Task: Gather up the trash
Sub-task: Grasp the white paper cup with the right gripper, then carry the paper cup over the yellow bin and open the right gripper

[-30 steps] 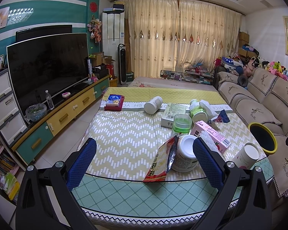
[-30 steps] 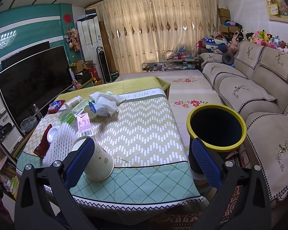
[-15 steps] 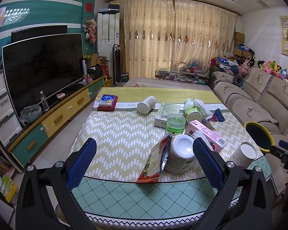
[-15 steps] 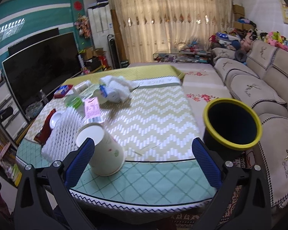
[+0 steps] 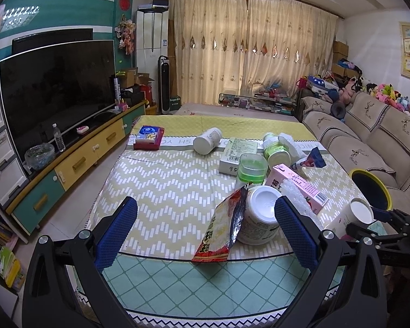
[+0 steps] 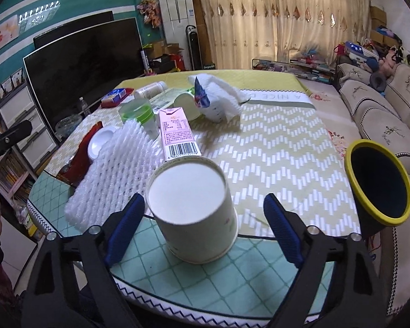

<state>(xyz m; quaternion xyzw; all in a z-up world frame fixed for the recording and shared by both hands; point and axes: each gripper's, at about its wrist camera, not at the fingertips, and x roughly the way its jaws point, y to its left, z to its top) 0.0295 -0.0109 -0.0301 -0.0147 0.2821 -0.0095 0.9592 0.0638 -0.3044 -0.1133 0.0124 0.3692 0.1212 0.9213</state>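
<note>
An upside-down paper cup (image 6: 194, 210) stands near the table's front edge, between the open fingers of my right gripper (image 6: 203, 228); it also shows in the left wrist view (image 5: 352, 218). A black bin with a yellow rim (image 6: 380, 183) stands off the table's right side. My left gripper (image 5: 205, 232) is open and empty above the front edge, with a red snack wrapper (image 5: 221, 232) and a white jar (image 5: 259, 216) lying between its fingers further off. White foam netting (image 6: 117, 169) and a pink carton (image 6: 177, 134) lie behind the cup.
Further back lie a green tub (image 5: 251, 168), a box (image 5: 237, 153), two bottles (image 5: 207, 145), a white cloth (image 6: 221, 95) and a tissue pack (image 5: 149, 136). A TV cabinet (image 5: 68, 161) runs along the left, a sofa (image 5: 369, 136) along the right.
My right gripper has moved forward and left, so the paper cup now sits between its fingers. My left gripper has drawn slightly closer to the table.
</note>
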